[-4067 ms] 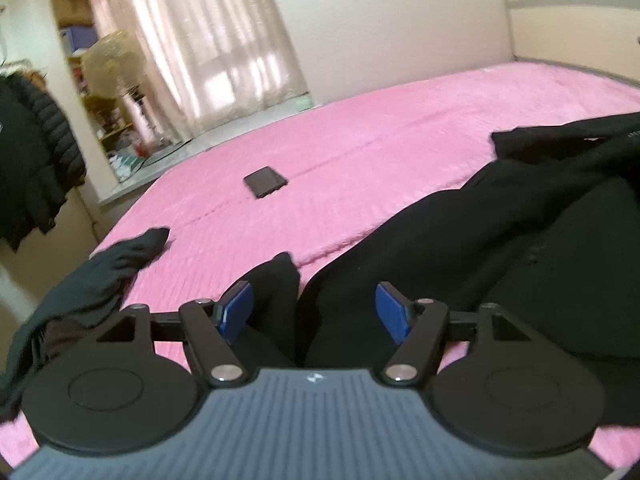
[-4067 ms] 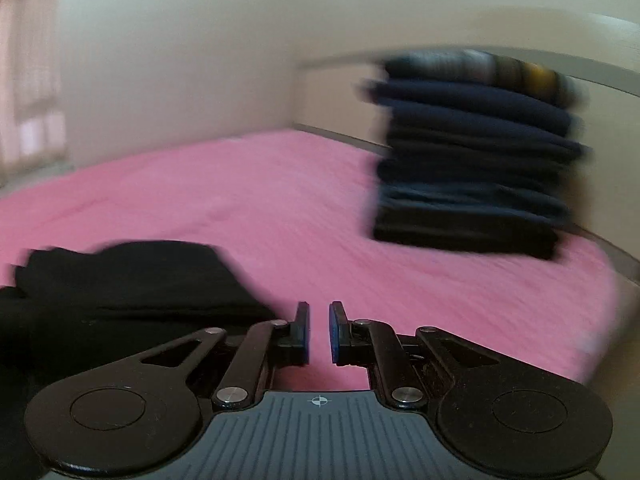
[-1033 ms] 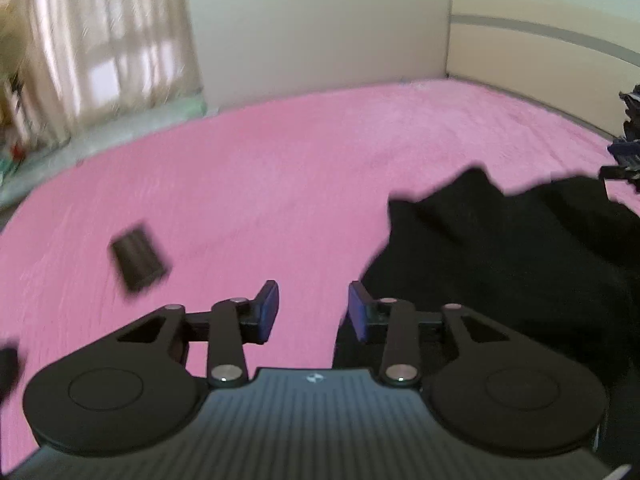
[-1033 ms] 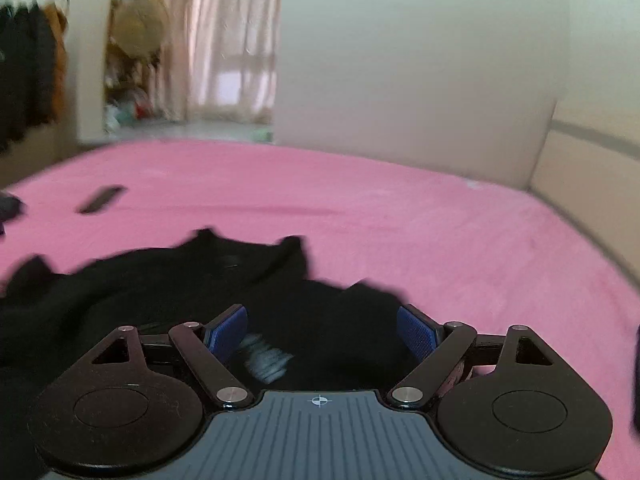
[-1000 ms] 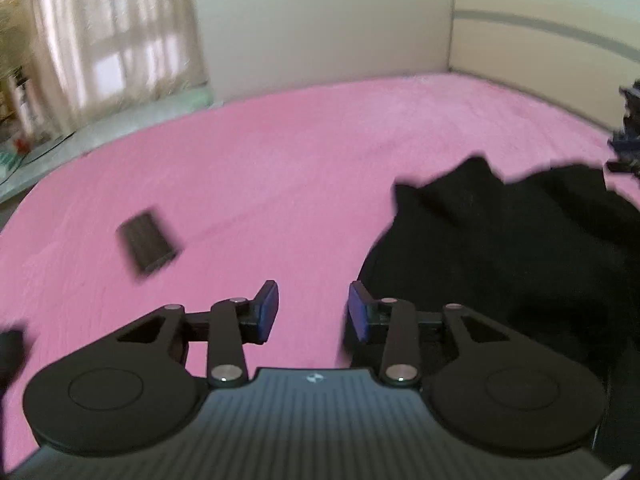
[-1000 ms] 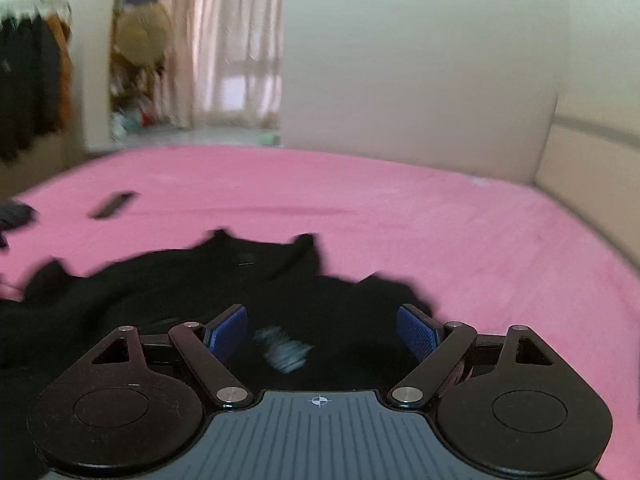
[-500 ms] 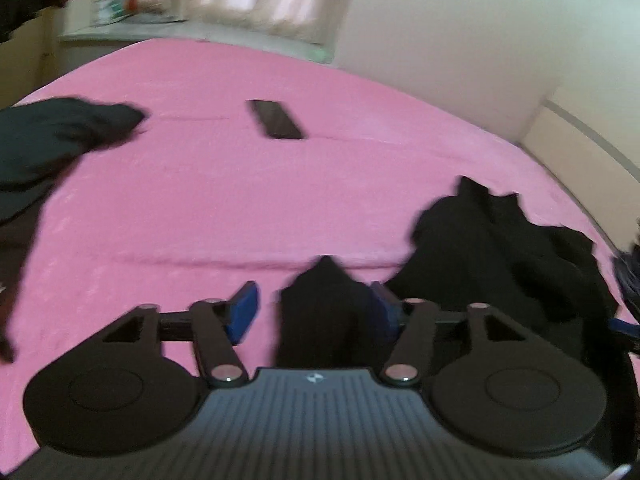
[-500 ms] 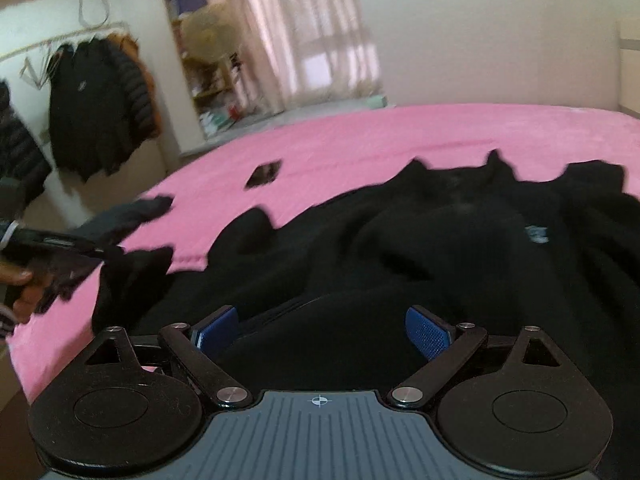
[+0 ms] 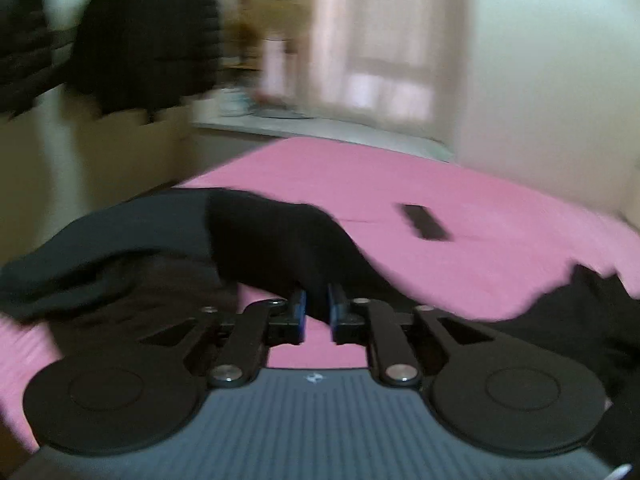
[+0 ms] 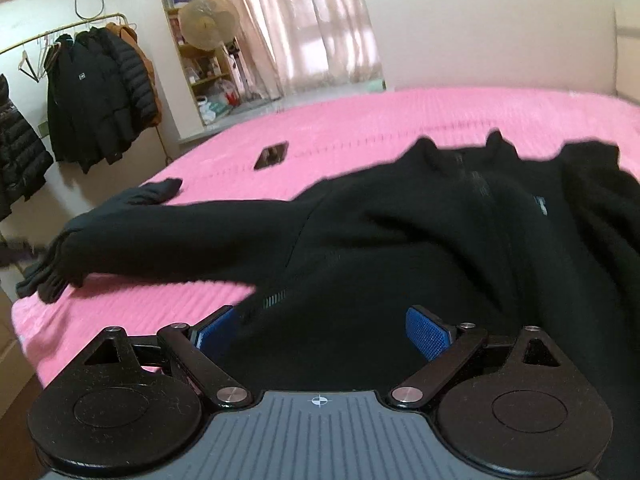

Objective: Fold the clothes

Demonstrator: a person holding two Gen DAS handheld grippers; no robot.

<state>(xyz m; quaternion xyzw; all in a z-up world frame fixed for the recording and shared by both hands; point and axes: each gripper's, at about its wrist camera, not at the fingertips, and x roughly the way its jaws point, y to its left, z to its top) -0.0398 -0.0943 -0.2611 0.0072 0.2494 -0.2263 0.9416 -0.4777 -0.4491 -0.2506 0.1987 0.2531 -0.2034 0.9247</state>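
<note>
A black sweater (image 10: pixel 420 220) lies spread on the pink bed (image 10: pixel 380 120), collar toward the far side, one sleeve (image 10: pixel 160 232) stretched out to the left. My left gripper (image 9: pixel 316 312) is shut on that sleeve's end (image 9: pixel 280 236) near the bed's left edge; the view is blurred. My right gripper (image 10: pixel 320 332) is open, its blue pads (image 10: pixel 424 336) on either side of the sweater's lower body without gripping it.
A dark flat phone-like object (image 10: pixel 272 154) lies on the bed, also in the left wrist view (image 9: pixel 424 222). Another dark garment (image 9: pixel 100 248) lies at the bed's left edge. Black jackets (image 10: pixel 100 96) hang on a rail. A fan (image 10: pixel 208 20) stands by the curtained window.
My left gripper closed on the sleeve end and swung left, pulling the sleeve out toward the bed's edge. My right gripper stayed open over the sweater's body.
</note>
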